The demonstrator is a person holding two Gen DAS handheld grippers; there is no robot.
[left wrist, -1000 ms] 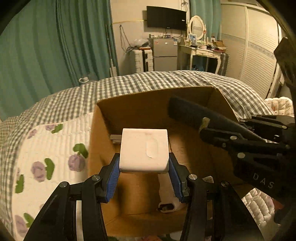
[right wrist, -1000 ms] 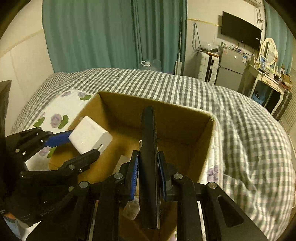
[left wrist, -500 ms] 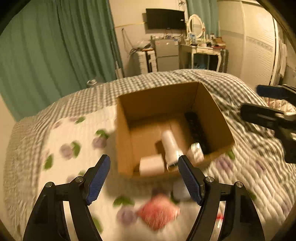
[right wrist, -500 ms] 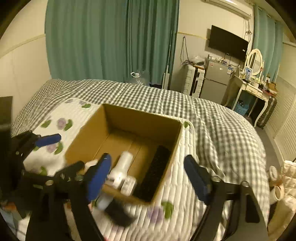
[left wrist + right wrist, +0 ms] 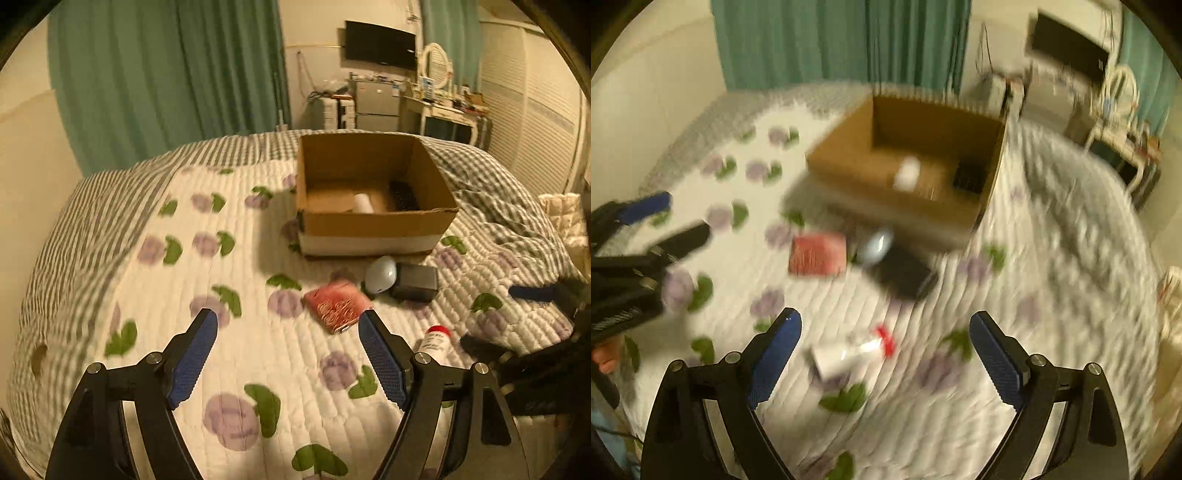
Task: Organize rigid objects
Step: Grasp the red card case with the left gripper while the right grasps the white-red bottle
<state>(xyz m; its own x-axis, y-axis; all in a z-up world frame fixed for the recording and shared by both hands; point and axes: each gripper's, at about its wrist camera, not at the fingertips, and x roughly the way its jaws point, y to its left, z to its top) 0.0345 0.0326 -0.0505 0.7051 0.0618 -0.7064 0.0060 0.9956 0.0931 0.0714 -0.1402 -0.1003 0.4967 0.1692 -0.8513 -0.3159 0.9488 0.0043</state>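
Dim, warm yellow indoor light; fisheye bending and dark vignette at edges. Right wrist view heavily motion-blurred; left sharper.

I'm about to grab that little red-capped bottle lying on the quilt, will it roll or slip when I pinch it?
The red-capped bottle lies on its side and looks round, so it may roll if nudged. The soft quilt should damp that. It looks small, probably light; its smooth wall might slip.
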